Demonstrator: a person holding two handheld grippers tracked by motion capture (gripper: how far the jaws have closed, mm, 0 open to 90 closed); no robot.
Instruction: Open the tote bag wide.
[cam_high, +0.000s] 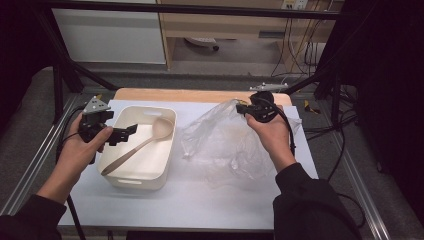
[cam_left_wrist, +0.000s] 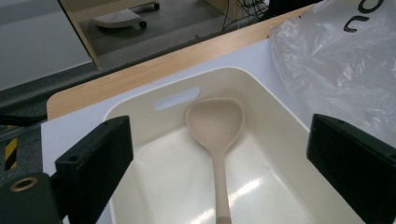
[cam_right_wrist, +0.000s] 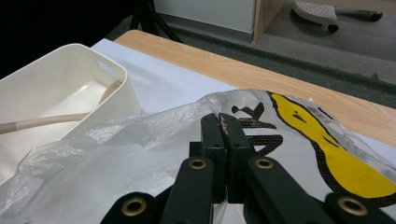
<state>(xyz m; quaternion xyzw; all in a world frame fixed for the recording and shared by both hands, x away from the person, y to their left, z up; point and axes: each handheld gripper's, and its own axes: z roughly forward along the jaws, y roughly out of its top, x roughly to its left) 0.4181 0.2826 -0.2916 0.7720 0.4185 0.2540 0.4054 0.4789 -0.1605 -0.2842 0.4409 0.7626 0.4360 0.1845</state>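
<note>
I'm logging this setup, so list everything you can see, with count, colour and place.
bin: one, cream, left on the white mat.
spoon: one, beige, lying inside the bin.
plastic bag: one, clear with black and yellow print, right of the bin.
white mat: one, covering the table.
table: one, wood edge at the far side.
left gripper: one, black, fingers open over the bin.
right gripper: one, black, fingers shut on the plastic bag.

spoon (cam_left_wrist: 216, 135) handle cut off below, bag (cam_left_wrist: 336, 60) print cropped
</note>
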